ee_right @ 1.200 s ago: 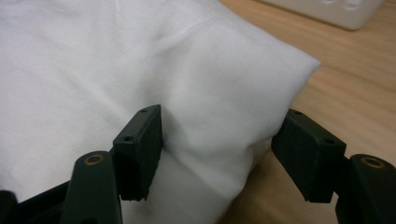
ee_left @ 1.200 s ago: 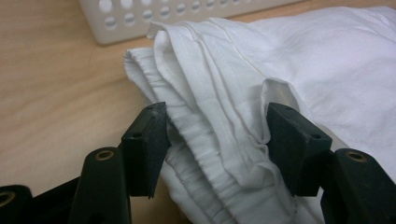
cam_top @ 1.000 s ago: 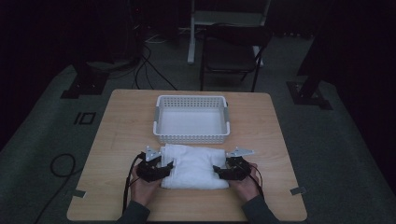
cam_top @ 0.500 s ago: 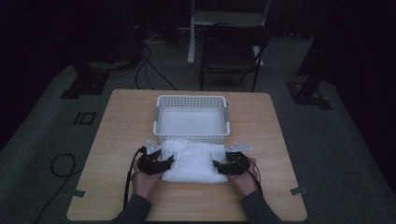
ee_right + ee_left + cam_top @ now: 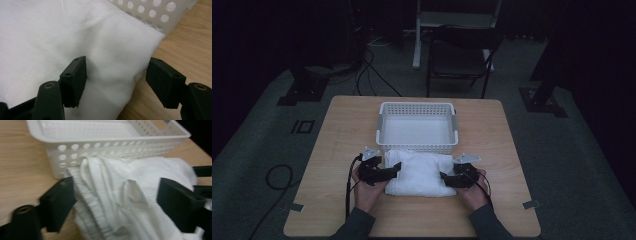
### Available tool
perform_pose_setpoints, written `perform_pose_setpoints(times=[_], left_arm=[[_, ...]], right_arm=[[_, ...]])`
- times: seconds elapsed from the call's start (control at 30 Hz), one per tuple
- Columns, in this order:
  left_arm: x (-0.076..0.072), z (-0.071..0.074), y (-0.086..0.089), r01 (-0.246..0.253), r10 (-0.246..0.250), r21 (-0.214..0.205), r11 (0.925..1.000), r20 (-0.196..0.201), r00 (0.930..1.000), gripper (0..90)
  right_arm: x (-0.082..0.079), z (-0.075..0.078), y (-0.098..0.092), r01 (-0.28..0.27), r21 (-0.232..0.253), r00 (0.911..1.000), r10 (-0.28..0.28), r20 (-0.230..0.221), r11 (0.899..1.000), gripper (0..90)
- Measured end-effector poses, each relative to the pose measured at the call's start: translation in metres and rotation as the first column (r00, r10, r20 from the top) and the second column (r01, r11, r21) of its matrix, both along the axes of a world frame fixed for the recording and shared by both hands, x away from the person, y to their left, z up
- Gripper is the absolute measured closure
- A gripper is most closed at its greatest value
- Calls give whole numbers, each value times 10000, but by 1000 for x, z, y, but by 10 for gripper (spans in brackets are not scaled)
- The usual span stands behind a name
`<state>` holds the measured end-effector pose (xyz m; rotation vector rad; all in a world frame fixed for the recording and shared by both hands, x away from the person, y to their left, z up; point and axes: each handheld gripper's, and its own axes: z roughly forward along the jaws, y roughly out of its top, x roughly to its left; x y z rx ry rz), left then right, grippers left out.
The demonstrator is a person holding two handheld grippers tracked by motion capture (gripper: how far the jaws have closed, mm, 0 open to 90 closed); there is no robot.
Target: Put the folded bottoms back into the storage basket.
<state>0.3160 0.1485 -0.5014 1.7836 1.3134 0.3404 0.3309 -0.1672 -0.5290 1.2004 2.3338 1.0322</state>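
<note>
A folded white cloth (image 5: pixel 419 172) lies on the wooden table (image 5: pixel 337 135), its far edge against a white perforated basket (image 5: pixel 417 147). My left gripper (image 5: pixel 396 170) is at the cloth's left edge. Its jaws have just been opening and now stand wide. The rumpled cloth (image 5: pixel 112 195) lies loose between them in the left gripper view (image 5: pixel 117 200). My right gripper (image 5: pixel 444 177) is at the cloth's right end, open. In the right gripper view (image 5: pixel 117 80) one jaw rests over the cloth (image 5: pixel 50 37) and the other hangs beside its edge above the bare wood.
The basket (image 5: pixel 110 135) is empty and sits at the table's middle. A dark chair (image 5: pixel 462 57) and cables stand on the floor beyond the far edge. Bare tabletop lies to the left and right of both hands.
The left gripper's jaws have spread apart and let go of the cloth's left edge. Both hands have edged slightly toward the basket. The right gripper's jaws look unchanged.
</note>
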Motion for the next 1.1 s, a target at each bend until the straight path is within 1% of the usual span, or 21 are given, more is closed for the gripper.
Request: perform_pose_setpoints(times=[0.07,0.1,0.2,0.23,0.27,0.33,0.43,0.53,0.57,0.63,0.67,0.7,0.73,0.77,0.8,0.87,0.9,0.93,0.97,1.03,1.1], left_arm=[[3,-6,-3,206,-205,23,9998,-306,9993,22],[4,-9,-4,223,-220,74,9997,-406,9989,16],[7,-21,-7,26,6,501,9987,-653,9979,16],[8,-25,-7,-57,100,563,9984,-754,9971,11],[9,-29,-7,-32,70,433,9991,-868,9962,10],[11,-35,-5,58,-36,233,9997,-969,9953,1],[13,-41,-4,115,-96,204,9997,-938,9955,0],[14,-45,-3,173,-163,115,9998,-846,9963,0],[13,-46,-3,195,-182,149,9997,-808,9966,0],[14,-48,-2,208,-207,10,9998,-865,9960,0],[15,-49,-2,232,-240,-98,9997,-931,9954,0],[15,-49,-2,232,-240,-98,9997,-931,9954,0],[16,-50,0,245,-275,-299,9993,-1046,9941,0],[16,-51,0,227,-268,-386,9990,-1094,9936,0],[17,-52,1,230,-282,-465,9987,-1160,9928,0],[17,-53,1,244,-303,-529,9983,-1142,9930,0],[17,-53,1,250,-309,-527,9983,-1141,9930,0],[17,-53,1,260,-319,-530,9983,-1136,9930,0],[17,-53,1,275,-333,-525,9982,-1128,9931,0],[18,-53,1,334,-391,-519,9981,-1126,9929,0],[18,-53,1,393,-451,-523,9979,-1142,9924,0]], right_arm=[[0,0,0,1,9,10000,-1,-10,10000,331],[0,0,0,-2,16,10000,2,-15,10000,331],[0,0,-1,6,20,10000,-5,-19,10000,326],[0,0,-1,4,21,10000,-4,-25,10000,324],[0,0,-1,8,20,10000,-8,-19,10000,321],[0,0,-1,15,17,10000,-14,-14,10000,318],[-1,1,-1,74,67,10000,-74,-44,10000,324],[-3,6,-2,149,81,9998,-150,154,9999,329],[-3,9,-3,193,105,9995,-196,256,9998,330],[-4,15,-4,141,160,9991,-147,394,9998,323],[-4,18,-3,99,176,9991,-107,407,9998,309],[-4,18,-3,99,176,9991,-107,407,9998,309],[-5,20,-3,48,188,9990,-56,433,9998,287],[-5,23,-1,-3,363,9992,-12,399,9993,241],[-4,24,0,-52,511,9997,39,257,9987,211],[0,21,3,-123,959,9993,157,-347,9953,135],[2,18,3,-23,1024,9983,83,-576,9947,128],[4,14,4,71,943,9979,-10,-655,9955,123],[5,9,4,133,863,9966,-62,-824,9962,114],[10,1,3,187,1097,9923,-50,-1240,9938,108],[12,-2,2,246,1210,9905,-77,-1375,9924,105]])
